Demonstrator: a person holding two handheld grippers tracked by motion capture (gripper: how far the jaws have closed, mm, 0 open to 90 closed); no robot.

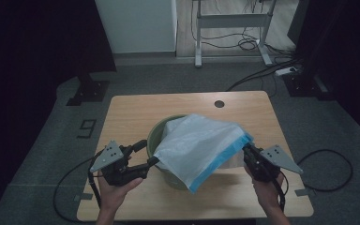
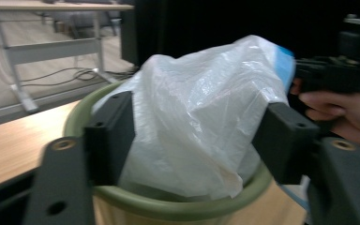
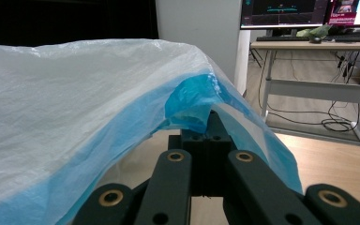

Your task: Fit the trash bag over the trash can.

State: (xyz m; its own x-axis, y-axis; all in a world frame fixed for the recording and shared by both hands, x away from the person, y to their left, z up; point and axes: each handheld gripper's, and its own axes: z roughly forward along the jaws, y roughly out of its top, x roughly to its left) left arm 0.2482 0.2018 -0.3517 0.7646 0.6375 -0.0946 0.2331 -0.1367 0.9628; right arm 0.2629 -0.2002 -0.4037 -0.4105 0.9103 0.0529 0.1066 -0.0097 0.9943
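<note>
The bag (image 1: pixel 198 146) drapes over the bin (image 1: pixel 158 132) mid-worktop (image 1: pixel 131 110). Right of the bin, the right claw (image 1: pixel 246 149) pinches the bag's blue hem, stretching it. The left claw (image 1: pixel 150 153), jaws apart, straddles the bag at the bin's near-left rim, likely to spread the mouth.

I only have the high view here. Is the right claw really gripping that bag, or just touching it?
Observer: Gripping. In the right gripper view the right claw is shut, with the bag's blue edge pinched at its tips.
Operator: And the left claw?
Observer: The left gripper view shows the left claw open, its jaws standing apart on either side of the bag.
Operator: Is the bag out of the bin?
Observer: No, its lower part sits inside the green bin.
</note>
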